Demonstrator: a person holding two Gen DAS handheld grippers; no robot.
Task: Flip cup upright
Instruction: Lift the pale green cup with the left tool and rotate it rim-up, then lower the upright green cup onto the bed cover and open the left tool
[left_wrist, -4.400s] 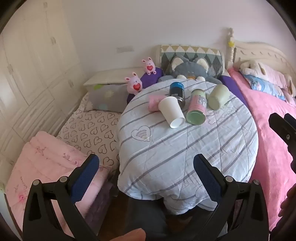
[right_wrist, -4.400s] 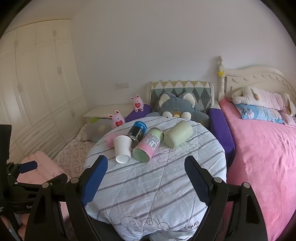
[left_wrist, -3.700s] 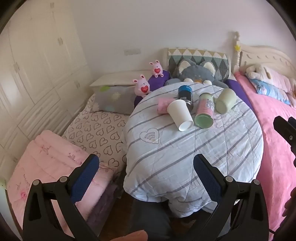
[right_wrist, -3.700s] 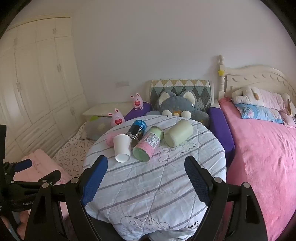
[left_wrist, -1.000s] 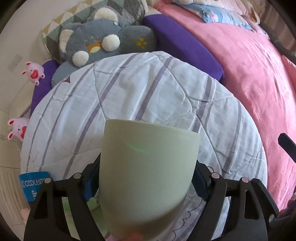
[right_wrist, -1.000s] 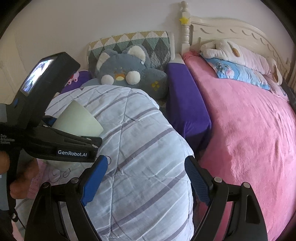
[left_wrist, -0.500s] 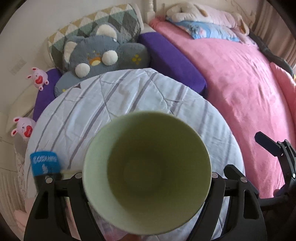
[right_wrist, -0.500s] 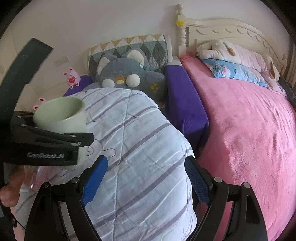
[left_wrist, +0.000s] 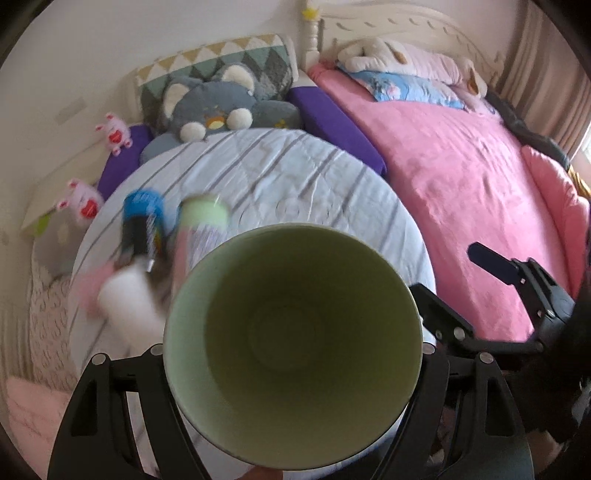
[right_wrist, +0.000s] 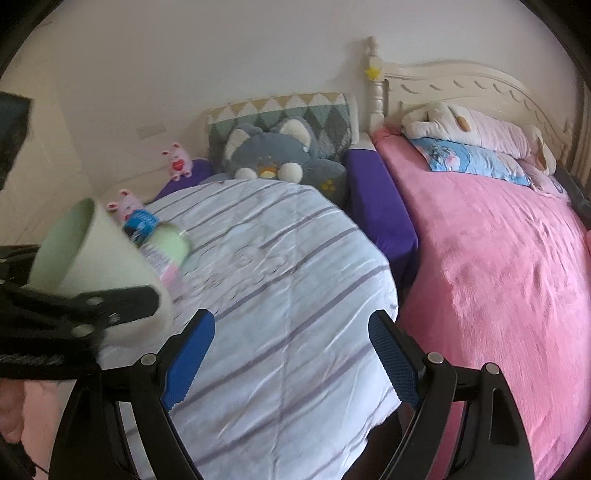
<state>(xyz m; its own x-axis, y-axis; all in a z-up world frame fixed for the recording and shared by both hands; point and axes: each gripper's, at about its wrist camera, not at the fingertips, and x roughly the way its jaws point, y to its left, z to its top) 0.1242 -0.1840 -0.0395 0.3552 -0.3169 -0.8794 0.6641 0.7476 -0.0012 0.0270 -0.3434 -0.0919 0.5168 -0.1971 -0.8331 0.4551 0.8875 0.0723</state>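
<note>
Home bedroom. Bed (right_wrist: 498, 266) with pink blanket and cream carved headboard (right_wrist: 469, 85), plush toys: grey cat plush (right_wrist: 273, 155), white dog plush (right_wrist: 469, 125), pink bunnies (right_wrist: 177, 159). Round table (right_wrist: 280, 295) sits just beside the bed under a striped quilt.

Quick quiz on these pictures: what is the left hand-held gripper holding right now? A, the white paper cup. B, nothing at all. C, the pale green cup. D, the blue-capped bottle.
C: the pale green cup fills the left wrist view, clamped in the left hand-held gripper, and the right wrist view shows the cup lifted off the striped round table.
</note>
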